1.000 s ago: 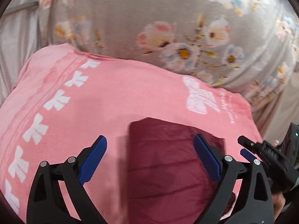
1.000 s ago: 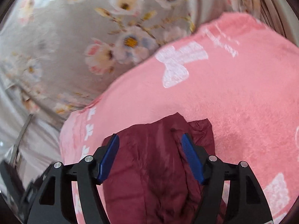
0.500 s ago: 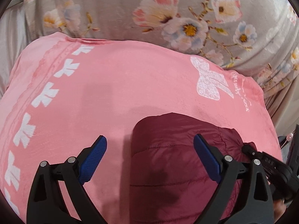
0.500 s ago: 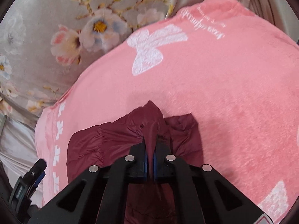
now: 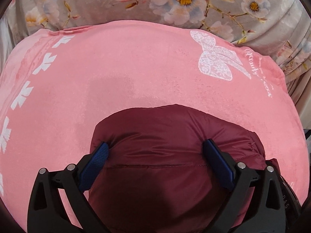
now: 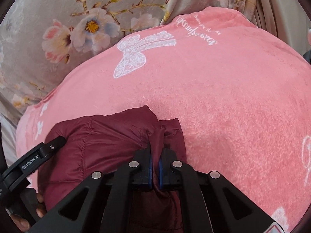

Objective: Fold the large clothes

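Note:
A dark red padded jacket (image 5: 175,124) lies bunched on a pink blanket (image 5: 116,73). My left gripper (image 5: 156,144) is pushed down over the jacket's puffy edge. Its jaws stand wide and are opening, and the padded bulge sits between the blue pads (image 5: 97,157). In the right wrist view my right gripper (image 6: 157,152) is shut on a thin pinched fold of the jacket (image 6: 108,141) near its far right corner. The left gripper (image 6: 38,155) shows at the lower left of that view, resting on the jacket's left side.
The pink blanket (image 6: 233,97) carries white bow prints and lettering and spreads far and right of the jacket. Behind it lies a grey floral sheet (image 5: 136,0), also seen as the floral sheet (image 6: 58,23). A person's hand (image 6: 38,209) holds the left gripper.
The right gripper's jaws closed on a fold of the jacket and sank with it. The left gripper came down onto the jacket, which now bulges between its jaws.

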Available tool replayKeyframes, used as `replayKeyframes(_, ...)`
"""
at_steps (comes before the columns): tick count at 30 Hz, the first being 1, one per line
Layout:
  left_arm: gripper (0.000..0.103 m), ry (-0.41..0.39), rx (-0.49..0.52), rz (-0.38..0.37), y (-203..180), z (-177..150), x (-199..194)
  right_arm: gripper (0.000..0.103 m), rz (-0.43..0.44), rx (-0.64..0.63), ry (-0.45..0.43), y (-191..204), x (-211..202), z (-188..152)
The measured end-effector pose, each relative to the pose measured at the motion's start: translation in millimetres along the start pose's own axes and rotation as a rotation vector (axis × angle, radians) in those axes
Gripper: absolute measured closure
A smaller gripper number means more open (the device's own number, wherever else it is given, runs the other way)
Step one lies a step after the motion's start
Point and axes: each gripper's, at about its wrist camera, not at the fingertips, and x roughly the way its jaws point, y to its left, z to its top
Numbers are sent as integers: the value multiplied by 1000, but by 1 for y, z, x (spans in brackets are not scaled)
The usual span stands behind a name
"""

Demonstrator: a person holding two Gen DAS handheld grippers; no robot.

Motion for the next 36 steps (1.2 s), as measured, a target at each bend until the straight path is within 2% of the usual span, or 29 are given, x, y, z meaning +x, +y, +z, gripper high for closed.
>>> replayKeyframes(14,5,-115,51,90,-11,-17,17,95,-13,-32,-19,2,22,-13)
replayKeyframes(36,5,-149,73,142,-19,-21,23,94,-15,-21,-57,4,22,-17)
